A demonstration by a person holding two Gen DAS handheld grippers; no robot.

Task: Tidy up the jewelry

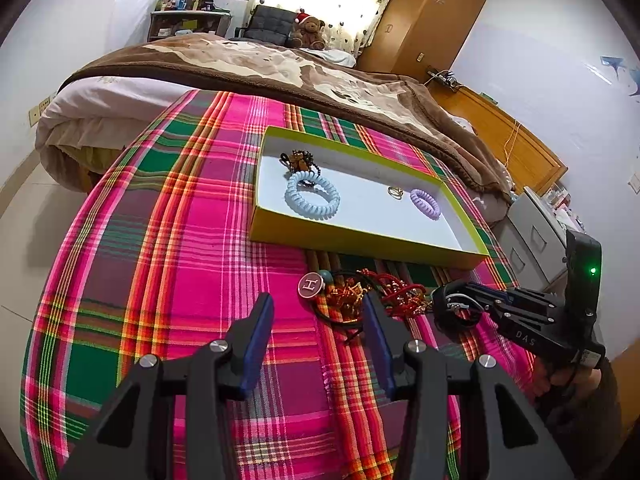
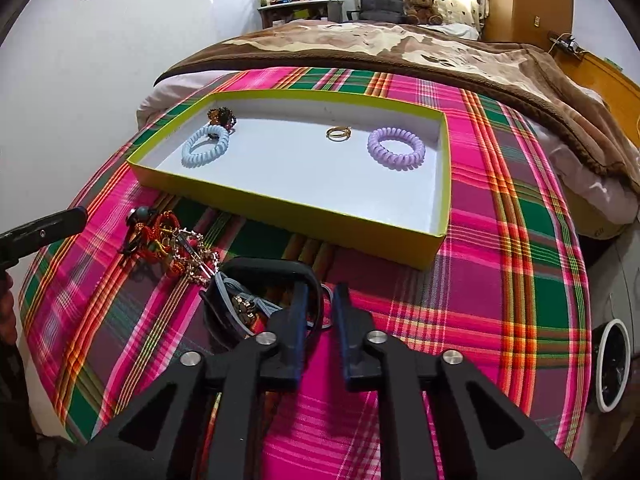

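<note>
A yellow-green tray [image 1: 360, 240] [image 2: 304, 216] with a white floor lies on the plaid cloth. It holds a blue coil bracelet [image 1: 312, 196] [image 2: 205, 145], a purple coil bracelet [image 1: 425, 203] [image 2: 396, 147], gold rings [image 1: 395, 192] [image 2: 338, 133] and a dark beaded piece [image 1: 298, 159] [image 2: 221, 116]. A tangle of red cord jewelry with an "H" charm [image 1: 360, 296] [image 2: 168, 244] lies in front of the tray. My left gripper [image 1: 318, 310] is open and empty beside it. My right gripper [image 2: 322, 294] [image 1: 456, 306] is narrowly open around the rim of a black bangle [image 2: 276, 270] with grey cord.
The plaid cloth [image 1: 180, 260] covers a round table. A bed with a brown blanket [image 1: 260, 64] lies behind it. A wooden wardrobe [image 1: 428, 16] and a grey drawer unit [image 1: 532, 236] stand at the right.
</note>
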